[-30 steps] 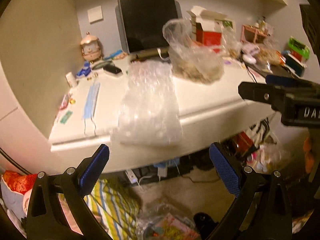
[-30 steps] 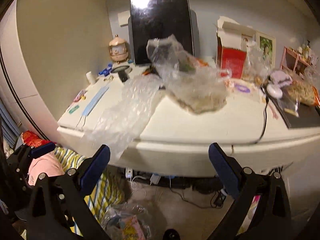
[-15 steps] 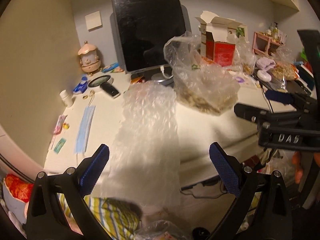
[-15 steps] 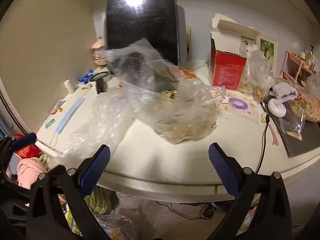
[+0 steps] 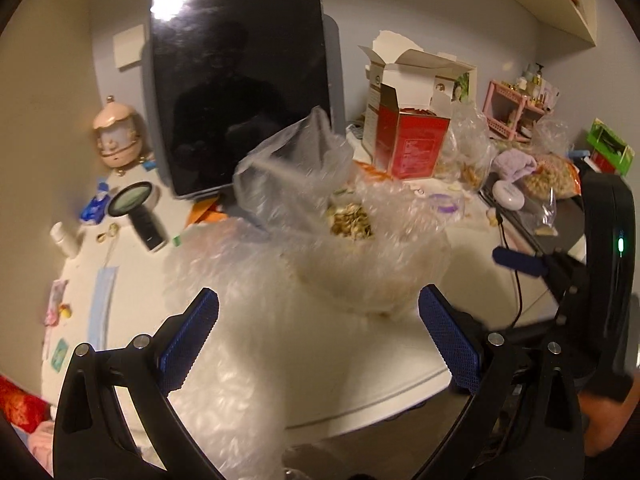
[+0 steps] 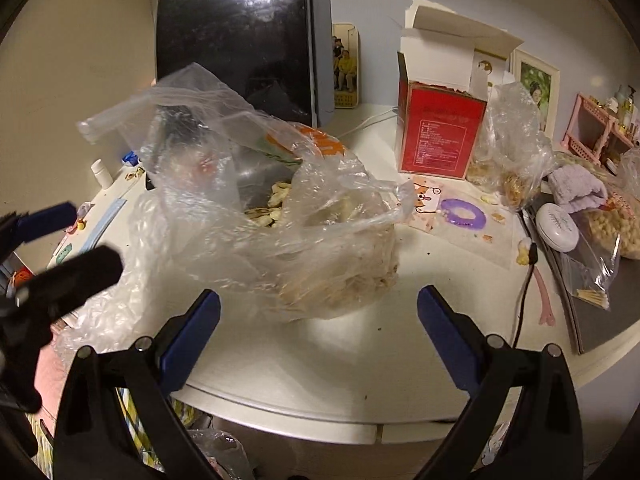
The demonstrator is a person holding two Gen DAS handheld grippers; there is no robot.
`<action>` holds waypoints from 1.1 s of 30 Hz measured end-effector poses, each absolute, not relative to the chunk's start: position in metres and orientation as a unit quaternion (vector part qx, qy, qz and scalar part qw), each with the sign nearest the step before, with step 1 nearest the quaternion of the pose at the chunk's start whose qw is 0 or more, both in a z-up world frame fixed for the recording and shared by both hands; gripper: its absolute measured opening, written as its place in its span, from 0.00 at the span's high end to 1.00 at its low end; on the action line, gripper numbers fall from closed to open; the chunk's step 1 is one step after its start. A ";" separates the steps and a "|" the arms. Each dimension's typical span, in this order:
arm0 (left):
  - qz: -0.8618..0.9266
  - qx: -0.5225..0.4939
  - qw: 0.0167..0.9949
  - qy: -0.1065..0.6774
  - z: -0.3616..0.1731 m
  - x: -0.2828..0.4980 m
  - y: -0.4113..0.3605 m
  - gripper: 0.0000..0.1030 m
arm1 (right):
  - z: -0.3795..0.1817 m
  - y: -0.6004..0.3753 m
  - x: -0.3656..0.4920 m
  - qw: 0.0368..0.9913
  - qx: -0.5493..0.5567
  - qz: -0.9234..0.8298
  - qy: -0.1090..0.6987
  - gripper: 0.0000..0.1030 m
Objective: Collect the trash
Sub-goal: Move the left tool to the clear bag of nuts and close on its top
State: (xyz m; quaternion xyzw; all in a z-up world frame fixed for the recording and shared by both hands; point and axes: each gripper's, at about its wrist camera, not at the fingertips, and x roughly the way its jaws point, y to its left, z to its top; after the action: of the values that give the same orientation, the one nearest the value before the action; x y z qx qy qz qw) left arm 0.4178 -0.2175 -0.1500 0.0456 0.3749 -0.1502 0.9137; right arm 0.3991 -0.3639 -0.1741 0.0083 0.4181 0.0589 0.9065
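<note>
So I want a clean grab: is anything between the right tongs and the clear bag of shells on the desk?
Nothing visible. The right tongs are open, with the clear bag of shells straight ahead and only bare desk between. The bubble wrap lies to the left, outside that path.

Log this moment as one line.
left hand-held gripper open over bubble wrap | right hand-held gripper open facing shell bag | nothing held

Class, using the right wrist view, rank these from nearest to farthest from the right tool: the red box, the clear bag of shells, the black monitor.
1. Clear bag of shells: straight ahead of the right tool.
2. Red box: farther back, right.
3. Black monitor: rearmost, left, against the wall.
</note>
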 end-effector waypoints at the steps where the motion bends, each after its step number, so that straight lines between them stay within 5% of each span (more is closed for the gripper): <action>1: -0.153 0.046 0.913 0.376 -0.151 0.424 -0.222 0.06 | -0.176 -0.365 0.402 0.906 0.007 0.063 0.419 0.07; 22: -0.181 0.027 0.880 0.438 -0.194 0.523 -0.255 0.06 | -0.213 -0.367 0.452 0.900 0.031 0.091 0.425 0.08; 23: -0.181 0.028 0.880 0.438 -0.196 0.525 -0.256 0.06 | -0.214 -0.367 0.453 0.900 0.033 0.090 0.426 0.11; 25: -0.180 0.029 0.880 0.438 -0.199 0.528 -0.256 0.06 | -0.216 -0.365 0.455 0.898 0.034 0.089 0.430 0.36; 27: -0.178 0.026 0.881 0.438 -0.201 0.530 -0.255 0.07 | -0.217 -0.364 0.456 0.897 0.037 0.091 0.430 0.38; 33: -0.175 0.022 0.877 0.447 -0.206 0.535 -0.253 0.36 | -0.215 -0.365 0.453 0.898 0.045 0.095 0.426 0.56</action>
State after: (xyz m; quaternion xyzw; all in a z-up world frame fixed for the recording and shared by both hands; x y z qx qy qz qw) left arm 0.5354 -0.2534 -0.2056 0.0224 0.4468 -0.1746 0.8771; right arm 0.4527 -0.3652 -0.2154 0.0449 0.4264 0.0945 0.8985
